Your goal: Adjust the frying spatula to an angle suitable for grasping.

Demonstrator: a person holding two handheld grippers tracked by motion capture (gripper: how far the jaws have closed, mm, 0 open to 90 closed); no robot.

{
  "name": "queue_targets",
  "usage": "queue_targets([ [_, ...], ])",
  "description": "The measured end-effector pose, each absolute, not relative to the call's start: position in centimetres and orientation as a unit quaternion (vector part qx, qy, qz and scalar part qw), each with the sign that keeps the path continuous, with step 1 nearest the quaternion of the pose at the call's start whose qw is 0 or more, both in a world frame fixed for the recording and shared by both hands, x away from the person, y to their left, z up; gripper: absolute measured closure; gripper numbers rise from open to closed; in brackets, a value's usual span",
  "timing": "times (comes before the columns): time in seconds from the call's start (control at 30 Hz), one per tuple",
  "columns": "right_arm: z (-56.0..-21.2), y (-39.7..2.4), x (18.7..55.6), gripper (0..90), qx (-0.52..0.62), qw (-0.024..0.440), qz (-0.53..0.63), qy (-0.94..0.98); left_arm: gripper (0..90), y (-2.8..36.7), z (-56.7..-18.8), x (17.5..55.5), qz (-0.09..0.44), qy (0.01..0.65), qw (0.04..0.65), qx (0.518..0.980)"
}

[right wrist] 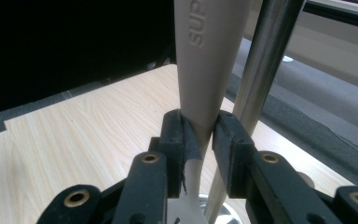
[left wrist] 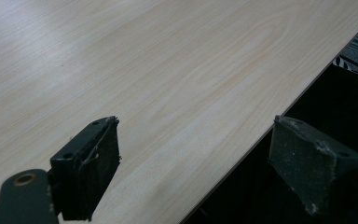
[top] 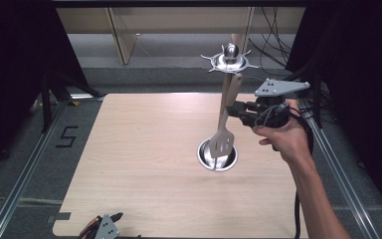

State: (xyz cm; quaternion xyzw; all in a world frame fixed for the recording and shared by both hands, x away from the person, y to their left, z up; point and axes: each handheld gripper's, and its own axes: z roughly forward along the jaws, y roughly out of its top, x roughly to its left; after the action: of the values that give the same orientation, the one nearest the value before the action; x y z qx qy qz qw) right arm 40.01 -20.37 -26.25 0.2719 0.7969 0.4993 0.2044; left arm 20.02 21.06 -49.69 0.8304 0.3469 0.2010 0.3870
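With our right gripper (top: 235,108) clamped on the spatula (top: 225,127) handle, its blade hanging below over the stand base (top: 217,155), we risk knocking the steel pole (right wrist: 256,79) just beside it.

Your right gripper (right wrist: 200,135) pads matt black rubbery, clamping smooth beige plastic spatula (top: 225,124), glossy metal stand pole (right wrist: 261,79) at 3 o'clock of it, shiny steel base (top: 218,155), table (top: 144,164) pale matt wood-grain laminate, left gripper (left wrist: 193,163) pads rough, worn.
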Motion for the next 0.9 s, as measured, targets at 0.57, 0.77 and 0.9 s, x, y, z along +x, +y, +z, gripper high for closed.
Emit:
queue_targets([
  [0.57, -26.6, -21.6, 38.7, 65.0, 0.27, 0.2, 0.529, 0.779, 15.5, 21.1, -49.7, 20.1, 0.203, 0.344, 0.378, 0.835],
  [0.77, -27.0, -22.3, 37.7, 57.4, 0.274, 0.19, 0.539, 0.774, 15.4, 21.1, -49.7, 20.1, 0.205, 0.345, 0.376, 0.835],
  [0.9, -28.1, -23.0, 36.9, 51.8, 0.279, 0.206, 0.541, 0.766, 15.4, 21.2, -49.7, 20.1, 0.202, 0.339, 0.374, 0.839],
])
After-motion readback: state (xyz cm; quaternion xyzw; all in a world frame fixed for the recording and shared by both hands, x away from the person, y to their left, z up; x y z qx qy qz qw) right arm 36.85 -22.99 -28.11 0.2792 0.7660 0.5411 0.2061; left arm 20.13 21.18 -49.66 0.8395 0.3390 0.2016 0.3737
